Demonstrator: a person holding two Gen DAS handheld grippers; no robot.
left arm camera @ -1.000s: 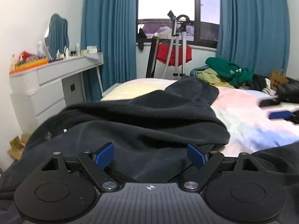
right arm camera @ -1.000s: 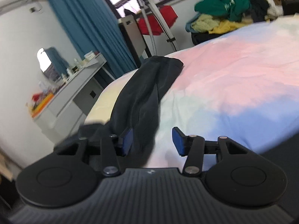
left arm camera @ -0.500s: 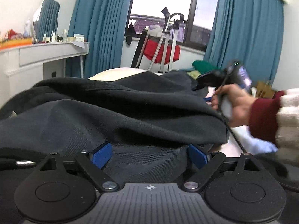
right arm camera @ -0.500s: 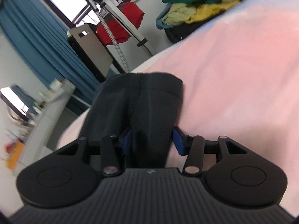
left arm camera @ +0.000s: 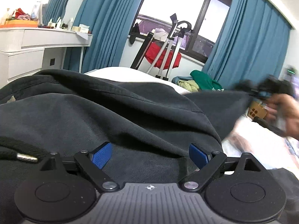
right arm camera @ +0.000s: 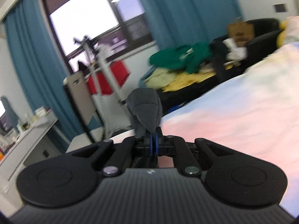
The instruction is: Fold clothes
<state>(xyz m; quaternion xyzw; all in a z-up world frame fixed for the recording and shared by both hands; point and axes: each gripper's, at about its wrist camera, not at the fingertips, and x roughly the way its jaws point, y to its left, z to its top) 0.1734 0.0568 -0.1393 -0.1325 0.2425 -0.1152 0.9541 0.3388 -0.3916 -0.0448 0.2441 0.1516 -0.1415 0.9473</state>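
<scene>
A dark grey hoodie lies heaped on the bed and fills the left wrist view. My left gripper rests low over its body, open, blue pads wide apart with cloth beneath them. A drawstring with a metal tip lies at the left. The hoodie's sleeve stretches up to the right toward the blurred right gripper in a person's hand. In the right wrist view my right gripper is shut on the sleeve cuff, which sticks up between the pads above the bed.
The bed has a pink, white and blue sheet. A white dresser stands at the left. A garment steamer stand with red cloth is by the window. A pile of green and yellow clothes lies beyond the bed.
My right gripper has shut on the sleeve cuff and lifted it off the bed to the right. My left gripper has sunk lower onto the hoodie and stays open.
</scene>
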